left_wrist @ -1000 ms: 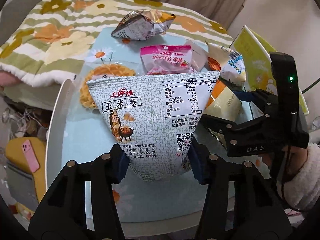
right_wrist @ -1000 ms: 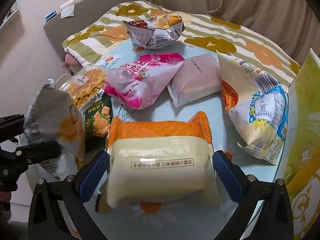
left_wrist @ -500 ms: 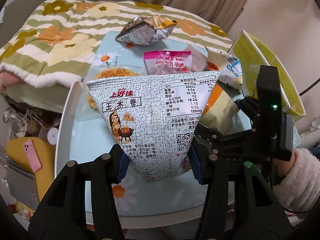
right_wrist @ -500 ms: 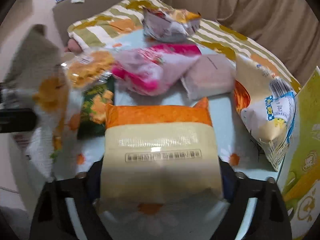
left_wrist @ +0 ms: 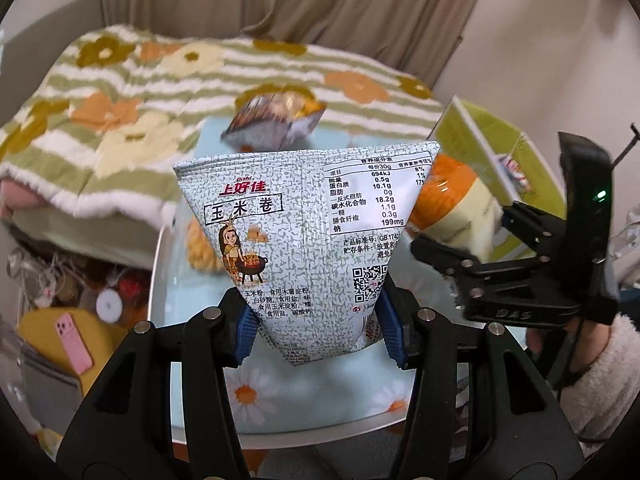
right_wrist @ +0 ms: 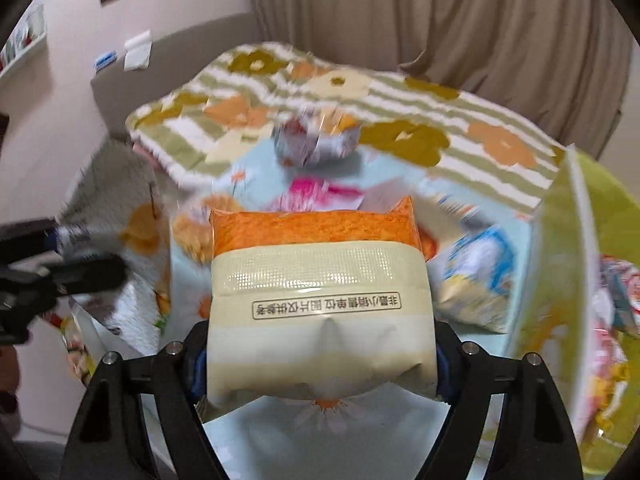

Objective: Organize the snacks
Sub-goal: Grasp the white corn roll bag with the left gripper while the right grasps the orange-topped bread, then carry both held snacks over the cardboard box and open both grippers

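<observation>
— Nearest on the left side?
— Left gripper [left_wrist: 316,334], fingers pinched on the narrow lower end of a grey speckled snack bag [left_wrist: 308,232], held upright, wide end up, above the near edge of the table [left_wrist: 200,412].
— And on the right side?
— Right gripper [right_wrist: 320,356], fingers clamped on the sides of a cream and orange packet [right_wrist: 320,296], cream end near, orange end away, lifted over the daisy-print tabletop. Seen from the left camera too, as a black frame at the right with the packet poking out toward the centre.
— Level with each other?
— Cannot tell; side by side, apart, not touching.
— Further out on the table?
— Just past the packet, a pink bag [right_wrist: 316,194], blurred. To its right, a white and blue bag [right_wrist: 476,272] lying near a yellow-green box [right_wrist: 560,280] that stands open at the table's right edge. To the left, a clear pack of golden waffles [left_wrist: 200,252], half hidden behind the grey bag.
— At the far end?
— A crumpled silver bag [left_wrist: 276,120] close to the table's far edge.
— Beyond the table?
— A striped flower-print blanket [left_wrist: 120,112], then beige curtains [left_wrist: 280,4]. Down at the left, below table level, a pink phone [left_wrist: 74,342] on something yellow.
</observation>
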`<state>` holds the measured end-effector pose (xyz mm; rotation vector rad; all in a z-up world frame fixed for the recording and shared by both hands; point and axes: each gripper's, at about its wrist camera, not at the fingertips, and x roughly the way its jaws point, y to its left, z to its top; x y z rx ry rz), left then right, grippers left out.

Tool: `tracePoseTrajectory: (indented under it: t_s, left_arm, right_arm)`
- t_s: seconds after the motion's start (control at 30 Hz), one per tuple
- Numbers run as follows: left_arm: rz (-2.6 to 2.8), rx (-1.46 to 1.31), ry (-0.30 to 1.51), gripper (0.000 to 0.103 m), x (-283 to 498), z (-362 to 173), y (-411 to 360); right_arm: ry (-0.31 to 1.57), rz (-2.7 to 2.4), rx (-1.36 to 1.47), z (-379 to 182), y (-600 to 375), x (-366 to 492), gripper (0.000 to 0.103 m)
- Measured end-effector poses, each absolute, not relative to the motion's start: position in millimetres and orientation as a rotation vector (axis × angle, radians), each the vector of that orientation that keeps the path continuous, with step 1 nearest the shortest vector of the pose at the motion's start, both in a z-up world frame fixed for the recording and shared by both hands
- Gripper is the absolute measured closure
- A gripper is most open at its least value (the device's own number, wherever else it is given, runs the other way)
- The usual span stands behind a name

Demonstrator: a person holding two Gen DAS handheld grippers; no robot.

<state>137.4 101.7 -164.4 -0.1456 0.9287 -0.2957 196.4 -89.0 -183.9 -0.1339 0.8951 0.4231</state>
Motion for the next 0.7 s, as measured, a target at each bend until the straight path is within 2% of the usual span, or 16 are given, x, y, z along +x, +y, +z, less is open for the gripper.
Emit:
tracePoseTrajectory:
  t_s: [0.3,0.5,0.7]
  left_arm:
    - [-0.419,-0.090,0.816,0.055,161.9,-100.2,64.0]
    - [-0.507,-0.051,0.773,0.055,180.5,-70.7,-3.4]
    - [-0.581,-0.043,0.775,0.055,196.5,-65.0,-91.5]
  right_arm:
    - [0.830,0.236,0.006,-106.4,-149.0,180.2,0.025]
    - [0.789,0.133,0.041,-84.4,-213.1,164.6,0.025]
    - [0.787,0.074,0.083,-76.7,-292.7,159.2,0.025]
